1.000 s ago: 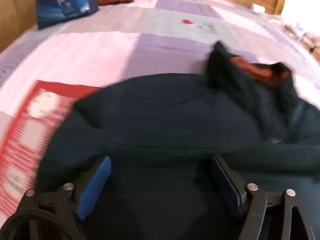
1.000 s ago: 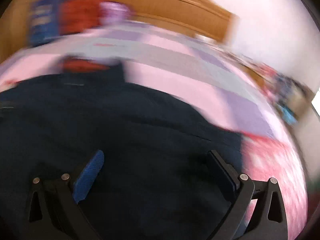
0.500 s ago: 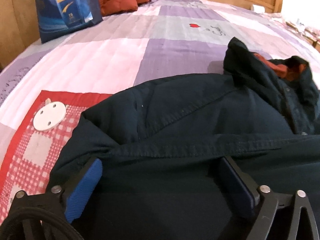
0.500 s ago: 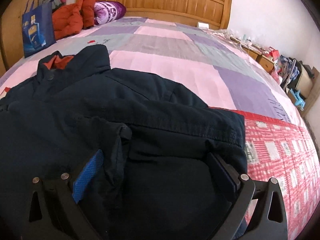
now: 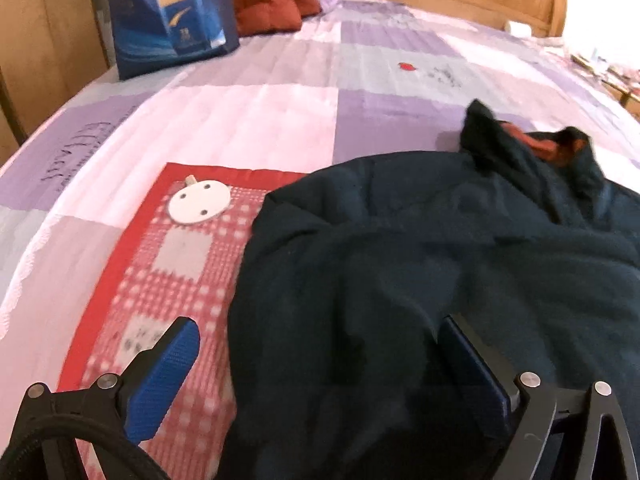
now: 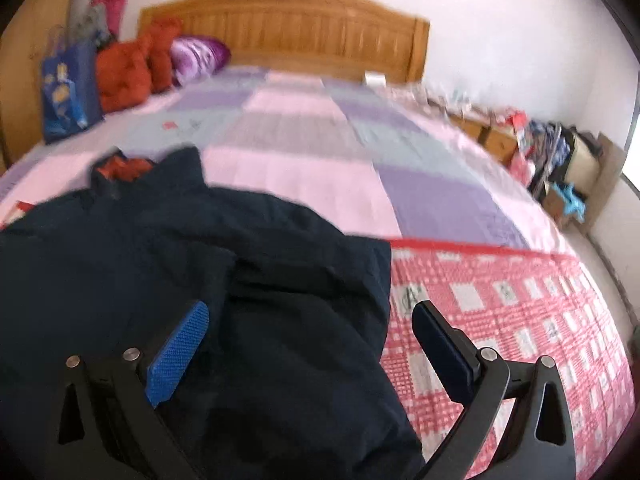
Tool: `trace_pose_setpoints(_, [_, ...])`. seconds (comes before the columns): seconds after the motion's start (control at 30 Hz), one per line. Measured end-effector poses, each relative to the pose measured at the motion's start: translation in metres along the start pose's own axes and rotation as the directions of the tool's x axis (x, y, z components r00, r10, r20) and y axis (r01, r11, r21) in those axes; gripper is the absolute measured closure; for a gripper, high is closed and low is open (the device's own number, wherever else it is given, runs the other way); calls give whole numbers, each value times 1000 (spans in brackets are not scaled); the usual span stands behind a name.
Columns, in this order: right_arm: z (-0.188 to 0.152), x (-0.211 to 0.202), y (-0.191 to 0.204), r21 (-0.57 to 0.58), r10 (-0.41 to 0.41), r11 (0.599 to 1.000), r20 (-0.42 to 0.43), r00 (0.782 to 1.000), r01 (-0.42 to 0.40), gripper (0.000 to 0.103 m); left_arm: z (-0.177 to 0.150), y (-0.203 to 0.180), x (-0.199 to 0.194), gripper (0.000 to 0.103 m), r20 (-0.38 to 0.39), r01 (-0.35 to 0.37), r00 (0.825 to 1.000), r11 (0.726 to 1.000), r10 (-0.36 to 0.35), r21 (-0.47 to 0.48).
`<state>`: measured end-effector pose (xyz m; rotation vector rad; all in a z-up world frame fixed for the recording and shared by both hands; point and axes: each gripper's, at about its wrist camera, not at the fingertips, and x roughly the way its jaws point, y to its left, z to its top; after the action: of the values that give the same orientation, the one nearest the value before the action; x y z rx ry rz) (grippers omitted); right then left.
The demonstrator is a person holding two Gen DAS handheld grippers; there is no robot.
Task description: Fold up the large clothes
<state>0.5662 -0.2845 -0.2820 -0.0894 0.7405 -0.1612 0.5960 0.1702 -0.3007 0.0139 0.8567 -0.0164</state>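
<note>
the jacket (image 5: 460,264) lies on the checked mat (image 6: 520,312) on the bed (image 5: 260,120), a bag (image 5: 172,12) behind.

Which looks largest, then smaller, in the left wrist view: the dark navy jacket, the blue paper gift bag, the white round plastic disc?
1. Dark navy jacket, though it is nearest the camera.
2. Blue paper gift bag, farther away.
3. White round plastic disc.

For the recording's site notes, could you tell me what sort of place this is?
Most likely a home bedroom: a wooden headboard, a patchwork bedspread with pillows at its head, and a dark jacket spread on top.
</note>
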Motion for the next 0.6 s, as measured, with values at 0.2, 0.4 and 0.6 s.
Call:
trace_pose_setpoints(0.2, [-20,-23,75,-191,111,975,-12,994,-111,0,-36,-23,7,0,-51,9,999,988,-1,155])
trace_pose_setpoints(0.4, [-60,-4,20,-68,135,987,-134,982,-145,0,-46,59,12,0,-144,-58,989,995,46,-83])
trace_pose_setpoints(0.6, [-42,-46,36,-106,118,987,-31,993,-121,0,-26,15,-33,3,-11,-12,1000,999,13,34])
